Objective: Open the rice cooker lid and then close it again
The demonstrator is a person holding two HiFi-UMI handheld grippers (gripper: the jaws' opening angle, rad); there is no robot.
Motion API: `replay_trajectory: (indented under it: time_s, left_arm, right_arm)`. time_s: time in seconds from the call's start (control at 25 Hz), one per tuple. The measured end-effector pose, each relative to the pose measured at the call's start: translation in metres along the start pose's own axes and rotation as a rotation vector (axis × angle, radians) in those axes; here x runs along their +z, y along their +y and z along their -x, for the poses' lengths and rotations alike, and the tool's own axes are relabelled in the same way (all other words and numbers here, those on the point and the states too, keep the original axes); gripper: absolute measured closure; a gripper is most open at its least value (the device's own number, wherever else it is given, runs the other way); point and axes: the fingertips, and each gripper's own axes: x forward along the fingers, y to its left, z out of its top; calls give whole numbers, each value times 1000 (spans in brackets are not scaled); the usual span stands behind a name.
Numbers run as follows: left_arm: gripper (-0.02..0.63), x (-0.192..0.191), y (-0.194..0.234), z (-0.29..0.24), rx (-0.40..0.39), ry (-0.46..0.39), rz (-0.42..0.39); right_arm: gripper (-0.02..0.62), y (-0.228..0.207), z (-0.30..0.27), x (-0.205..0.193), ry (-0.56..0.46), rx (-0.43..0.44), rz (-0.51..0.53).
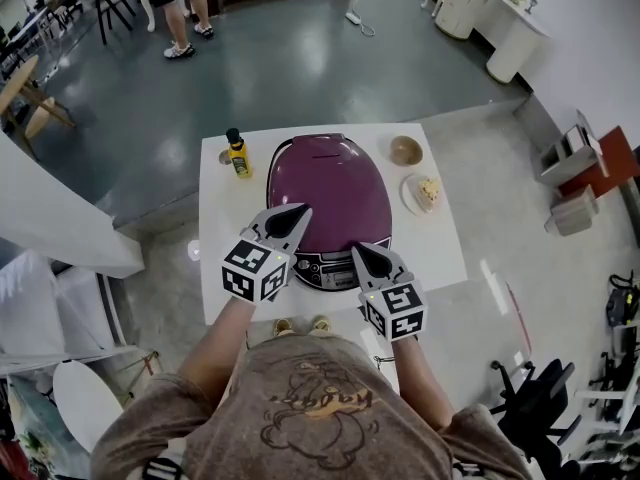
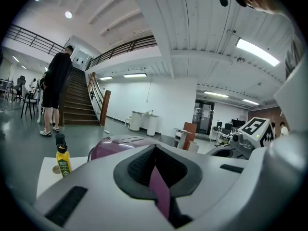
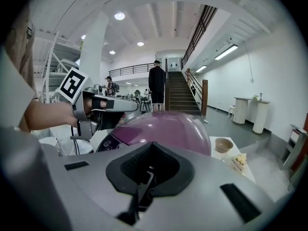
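Observation:
The purple rice cooker [image 1: 330,193] stands on the white table [image 1: 440,258] with its lid down and its control panel [image 1: 325,268] facing me. My left gripper [image 1: 300,212] hovers over the lid's front left part, its jaws closed to a point with nothing in them. My right gripper [image 1: 357,251] is also shut and empty, and sits low at the cooker's front right, just above the panel. In the left gripper view the cooker [image 2: 113,146] lies just past the closed jaws. The right gripper view looks across the lid [image 3: 168,131] to the left gripper [image 3: 103,105].
A yellow bottle [image 1: 238,154] stands at the table's back left. A brown bowl [image 1: 406,151] and a plate with food [image 1: 424,192] lie to the right of the cooker. A person [image 1: 180,8] stands far off on the floor.

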Motion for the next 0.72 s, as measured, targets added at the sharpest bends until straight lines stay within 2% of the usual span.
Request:
replay_trajectory:
  time_s: [0.4, 0.72]
  left_arm:
    - [586, -3, 0, -3, 5, 22, -12]
    - [586, -4, 1, -3, 11, 33, -13]
  right_arm:
    - [589, -1, -2, -2, 29, 41, -67]
    - [592, 0, -1, -2, 24, 35, -38]
